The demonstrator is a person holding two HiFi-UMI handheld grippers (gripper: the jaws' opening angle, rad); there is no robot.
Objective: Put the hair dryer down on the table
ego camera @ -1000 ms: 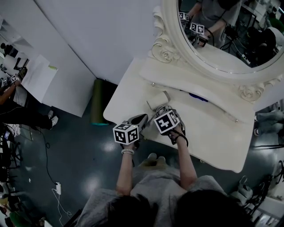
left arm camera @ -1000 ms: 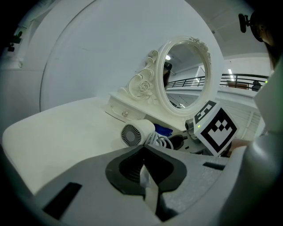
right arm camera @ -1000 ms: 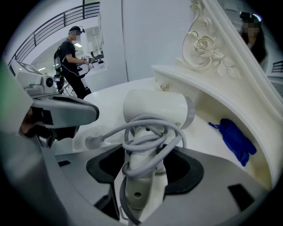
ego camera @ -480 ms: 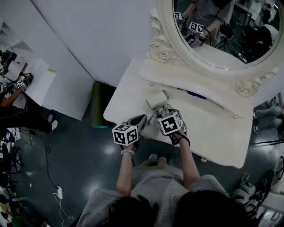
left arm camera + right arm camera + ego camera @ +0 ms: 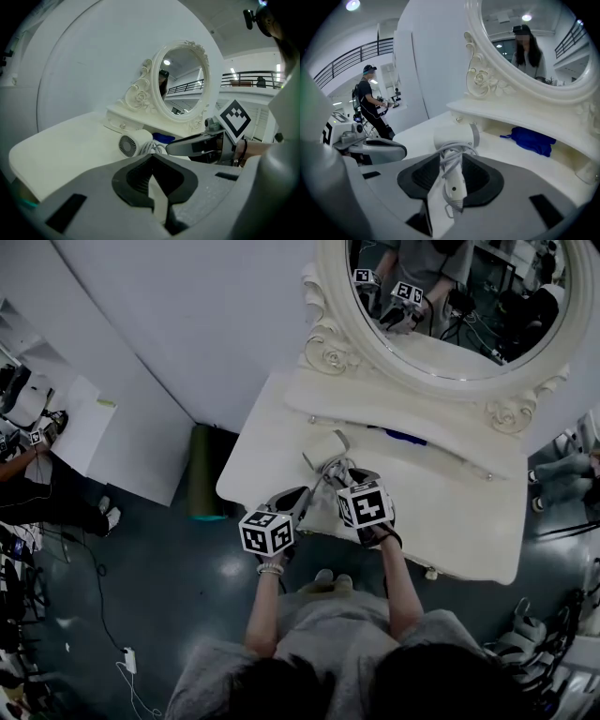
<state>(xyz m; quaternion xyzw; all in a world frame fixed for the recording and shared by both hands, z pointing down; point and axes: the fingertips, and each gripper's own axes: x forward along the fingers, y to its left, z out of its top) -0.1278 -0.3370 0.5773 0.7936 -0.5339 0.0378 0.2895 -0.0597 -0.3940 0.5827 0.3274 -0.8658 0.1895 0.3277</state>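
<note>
The white hair dryer [image 5: 325, 448] lies on the white vanity table [image 5: 450, 512], its round grille [image 5: 126, 145] facing the left gripper and its cord wound round the handle [image 5: 454, 180]. My right gripper [image 5: 339, 474] has the handle between its jaws. The jaws are closing, and a gap still shows at the left pad. My left gripper [image 5: 302, 493] hovers shut and empty at the table's near edge, to the left of the dryer. It appears in the right gripper view as the left gripper [image 5: 401, 151], its fingers together.
A blue cloth [image 5: 405, 438] lies under the raised shelf behind the dryer. The oval mirror [image 5: 450, 306] stands at the back of the table. A dark green roll [image 5: 199, 470] stands on the floor at the table's left. Another person [image 5: 28, 484] is at far left.
The right gripper has drawn back a little toward the table's near edge, away from the dryer's body. The left gripper has hardly moved.
</note>
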